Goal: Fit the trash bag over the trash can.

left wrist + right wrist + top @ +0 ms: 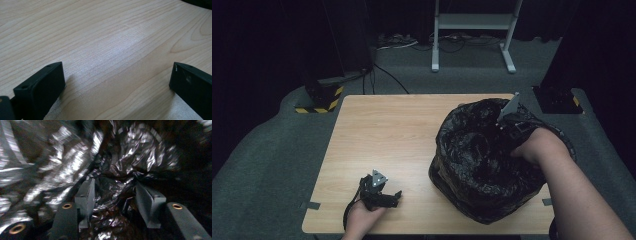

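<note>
Deep inside the black bag (477, 160), at the table's (387, 135) right side, the right gripper (115, 195) is held about half open, with crinkled film bunched between its jaws; whether the pads press it cannot be told. Well apart, near the front edge, the left gripper (117, 82) is rested wide open on bare wood.

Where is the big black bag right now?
In the high view the black bag sits on the right side of the wooden table, near its front edge. The right gripper reaches into its open top, and the left gripper rests apart at front left.
</note>
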`<state>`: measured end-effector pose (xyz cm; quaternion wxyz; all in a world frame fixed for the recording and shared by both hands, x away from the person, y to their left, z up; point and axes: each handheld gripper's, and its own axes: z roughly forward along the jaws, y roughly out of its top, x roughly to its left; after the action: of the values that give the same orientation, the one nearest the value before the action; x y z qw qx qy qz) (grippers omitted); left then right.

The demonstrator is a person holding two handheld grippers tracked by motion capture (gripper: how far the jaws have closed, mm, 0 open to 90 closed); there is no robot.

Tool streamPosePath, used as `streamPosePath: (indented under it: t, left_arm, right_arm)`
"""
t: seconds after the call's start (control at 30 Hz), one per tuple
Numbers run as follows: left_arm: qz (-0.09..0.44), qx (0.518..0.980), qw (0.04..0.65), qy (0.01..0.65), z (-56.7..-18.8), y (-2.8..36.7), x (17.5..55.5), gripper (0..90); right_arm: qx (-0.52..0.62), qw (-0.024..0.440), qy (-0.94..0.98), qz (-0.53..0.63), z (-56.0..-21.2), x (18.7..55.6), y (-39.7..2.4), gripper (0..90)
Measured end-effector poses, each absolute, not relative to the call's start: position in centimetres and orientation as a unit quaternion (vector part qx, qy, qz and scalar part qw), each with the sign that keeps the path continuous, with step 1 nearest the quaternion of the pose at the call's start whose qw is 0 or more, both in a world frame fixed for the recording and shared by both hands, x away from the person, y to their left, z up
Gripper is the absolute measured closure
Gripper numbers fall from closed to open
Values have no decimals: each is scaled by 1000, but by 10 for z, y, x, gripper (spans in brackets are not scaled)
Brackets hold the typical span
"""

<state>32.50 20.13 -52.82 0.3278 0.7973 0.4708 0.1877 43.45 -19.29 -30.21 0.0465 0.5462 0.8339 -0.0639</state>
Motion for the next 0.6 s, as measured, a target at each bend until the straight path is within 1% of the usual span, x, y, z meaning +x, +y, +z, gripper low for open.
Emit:
streamPosePath:
  t: [0.1, 0.2, 0.27, 0.37, 0.43, 0.5, 0.53, 0.57, 0.6]
  left_arm:
    - [188, 797, 328, 471, -528, 201, 325, 4]
    - [188, 797, 328, 471, -528, 201, 325, 4]
    - [188, 797, 328, 471, -528, 201, 325, 4]
    - [188, 798, 328, 469, -528, 201, 326, 4]
    - [188, 798, 328, 469, -528, 201, 326, 4]
    - [188, 799, 328, 468, -528, 201, 326, 4]
    - [187, 799, 328, 468, -528, 202, 326, 5]
    - [187, 799, 328, 468, -528, 202, 326, 5]
    - [187, 799, 329, 467, -528, 202, 326, 5]
  right_arm:
    - [546, 56, 835, -39, -276, 437, -192, 504]
    - [548, 78, 833, -4, -244, 441, -186, 543]
    - [545, 92, 833, 16, -230, 444, -180, 566]
    - [541, 95, 834, 53, -216, 452, -167, 575]
    - [543, 99, 832, 63, -215, 456, -162, 591]
    - [546, 111, 829, 53, -225, 467, -154, 666]
    - [545, 112, 830, 49, -232, 470, -152, 733]
    - [545, 112, 830, 49, -232, 470, -152, 733]
    - [542, 113, 831, 46, -239, 473, -151, 801]
